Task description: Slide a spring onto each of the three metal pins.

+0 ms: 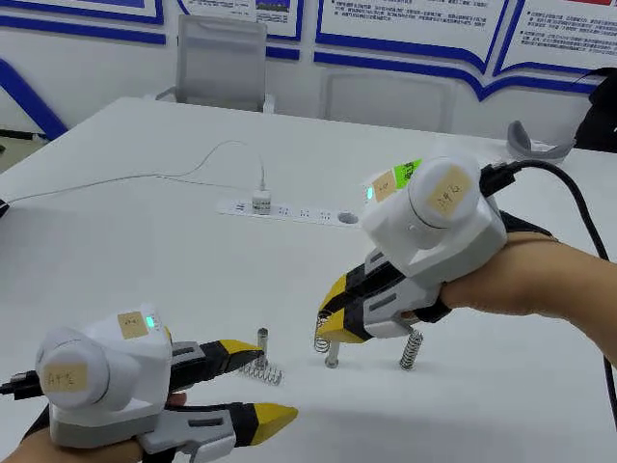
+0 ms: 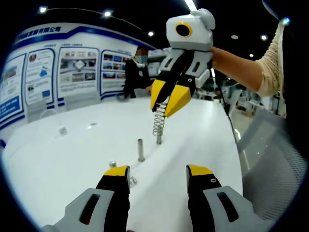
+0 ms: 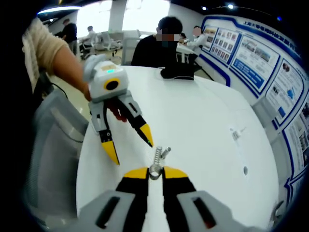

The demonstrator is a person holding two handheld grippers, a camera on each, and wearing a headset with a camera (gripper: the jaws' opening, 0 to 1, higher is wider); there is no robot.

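Observation:
My right gripper is shut on a spring, holding it upright over a short metal pin on the white table. From the left gripper view the same spring hangs from the right gripper with its lower end around the pin. A bare pin stands to the left, with a loose spring lying at its foot. A third pin, wearing a spring, stands to the right. My left gripper is open and empty, just short of the bare pin.
A white power strip with a plugged charger and a trailing cable lies at mid table. A grey chair stands behind the far edge. A grey curved object rests at the back right. People sit at a far desk.

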